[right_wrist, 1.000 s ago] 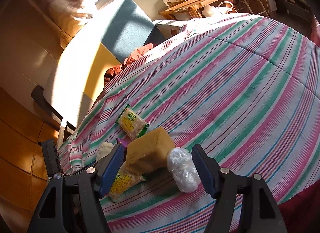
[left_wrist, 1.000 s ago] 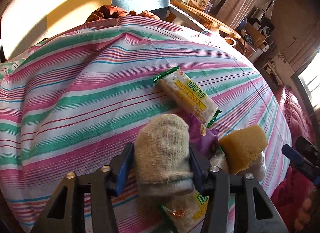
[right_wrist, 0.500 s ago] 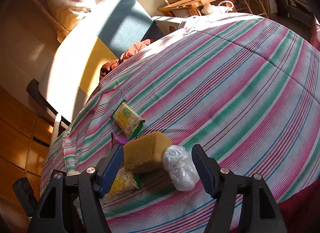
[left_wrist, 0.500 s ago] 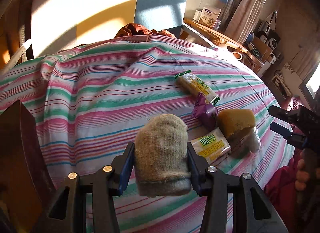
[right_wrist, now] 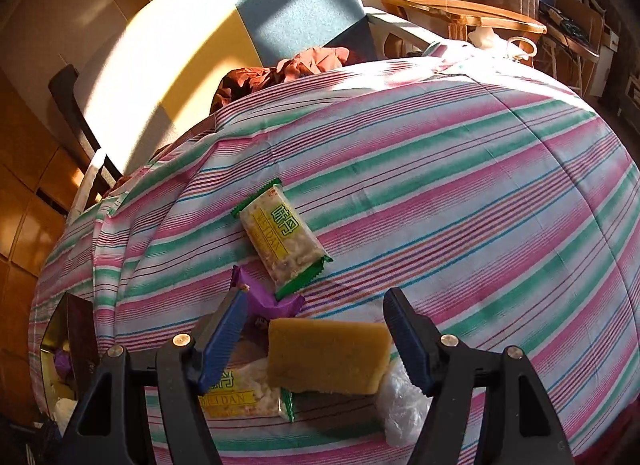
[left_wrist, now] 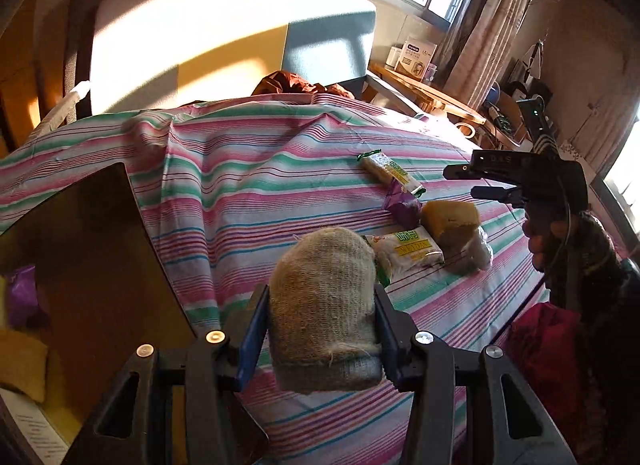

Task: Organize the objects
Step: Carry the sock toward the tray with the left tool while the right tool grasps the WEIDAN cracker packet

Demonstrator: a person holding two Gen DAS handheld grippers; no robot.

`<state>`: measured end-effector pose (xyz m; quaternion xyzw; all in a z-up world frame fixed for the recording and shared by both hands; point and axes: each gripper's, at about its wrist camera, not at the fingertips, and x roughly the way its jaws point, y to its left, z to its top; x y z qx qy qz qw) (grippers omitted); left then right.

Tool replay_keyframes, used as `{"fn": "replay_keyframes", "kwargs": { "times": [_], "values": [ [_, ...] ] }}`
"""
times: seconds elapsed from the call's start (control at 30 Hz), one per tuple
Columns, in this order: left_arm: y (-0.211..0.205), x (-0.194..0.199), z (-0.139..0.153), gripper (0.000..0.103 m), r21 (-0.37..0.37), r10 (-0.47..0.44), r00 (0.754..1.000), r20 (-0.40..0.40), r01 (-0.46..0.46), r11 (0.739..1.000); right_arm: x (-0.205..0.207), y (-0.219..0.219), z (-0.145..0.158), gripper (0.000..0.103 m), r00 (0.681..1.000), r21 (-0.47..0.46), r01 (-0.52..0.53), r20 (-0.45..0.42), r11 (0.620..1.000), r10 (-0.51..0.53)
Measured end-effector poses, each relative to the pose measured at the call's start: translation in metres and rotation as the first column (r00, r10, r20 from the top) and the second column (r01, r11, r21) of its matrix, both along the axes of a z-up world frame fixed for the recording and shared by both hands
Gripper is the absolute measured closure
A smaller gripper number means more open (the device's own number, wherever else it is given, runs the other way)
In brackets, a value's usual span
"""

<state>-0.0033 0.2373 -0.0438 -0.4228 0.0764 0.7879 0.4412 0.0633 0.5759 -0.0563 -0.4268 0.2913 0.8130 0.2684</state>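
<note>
Left tongs (left_wrist: 322, 329) have carried the clamped sock (left_wrist: 324, 305) leftward; right tongs (right_wrist: 316, 329) gape around the sponge (right_wrist: 328, 357).

Pink, green and white striped bedspread (right_wrist: 440, 169); yellow sponge (right_wrist: 328, 357); beige knit sock (left_wrist: 324, 297).

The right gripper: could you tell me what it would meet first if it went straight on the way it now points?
Most likely the yellow-brown sponge block, which lies between the open fingers of the right gripper, untouched, on the striped bedcover. Depth is hard to judge in the fisheye view.
</note>
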Motion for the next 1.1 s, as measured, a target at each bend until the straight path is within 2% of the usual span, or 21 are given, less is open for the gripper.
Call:
{"fn": "replay_keyframes", "kwargs": {
  "times": [0.13, 0.3, 0.4, 0.47, 0.5, 0.53, 0.57, 0.7, 0.87, 0.97, 1.1],
  "values": [
    [-0.013, -0.001, 0.002, 0.053, 0.012, 0.011, 1.0, 0.015, -0.011, 1.0, -0.044, 0.007, -0.011, 0.031, 0.995, 0.055, -0.061, 0.081, 0.997, 0.057],
    [-0.024, -0.002, 0.008, 0.053, 0.031, 0.024, 1.0, 0.011, -0.024, 0.999, -0.088, 0.016, -0.036, 0.031, 0.977, 0.053, -0.11, 0.189, 0.993, 0.098],
    [-0.03, -0.004, 0.01, 0.053, 0.04, 0.03, 0.999, 0.017, -0.031, 0.999, -0.108, 0.017, -0.054, 0.032, 0.959, 0.03, -0.141, 0.253, 0.99, 0.129],
    [-0.034, -0.005, 0.012, 0.053, 0.044, 0.037, 0.999, 0.017, -0.038, 0.998, -0.118, 0.013, -0.068, 0.038, 0.938, 0.031, -0.163, 0.314, 0.986, 0.145],
    [-0.037, -0.005, 0.012, 0.053, 0.045, 0.04, 0.999, 0.019, -0.041, 0.998, -0.119, 0.01, -0.066, 0.041, 0.941, 0.06, -0.174, 0.304, 0.983, 0.148],
    [-0.04, -0.006, 0.012, 0.053, 0.047, 0.045, 0.999, 0.022, -0.046, 0.998, -0.121, 0.007, -0.064, 0.05, 0.941, 0.058, -0.188, 0.297, 0.98, 0.163],
    [-0.042, -0.006, 0.012, 0.053, 0.048, 0.05, 0.998, 0.025, -0.052, 0.997, -0.123, 0.005, -0.063, 0.053, 0.938, 0.061, -0.193, 0.303, 0.979, 0.166],
    [-0.053, -0.007, 0.014, 0.053, 0.055, 0.071, 0.997, 0.025, -0.072, 0.996, -0.125, -0.005, -0.051, 0.053, 0.946, 0.103, -0.202, 0.279, 0.974, 0.167],
    [-0.068, -0.006, 0.018, 0.053, 0.062, 0.096, 0.995, 0.015, -0.097, 0.993, -0.132, -0.034, -0.004, 0.053, 0.962, 0.191, -0.24, 0.179, 0.952, 0.207],
    [-0.081, -0.007, 0.02, 0.053, 0.068, 0.124, 0.992, 0.011, -0.125, 0.99, -0.138, -0.066, 0.018, 0.053, 0.947, 0.191, -0.312, 0.133, 0.931, 0.291],
    [-0.102, -0.01, 0.023, 0.053, 0.072, 0.175, 0.985, 0.002, -0.175, 0.982, -0.134, -0.123, 0.021, 0.053, 0.902, 0.157, -0.431, 0.111, 0.888, 0.418]
  ]
}}
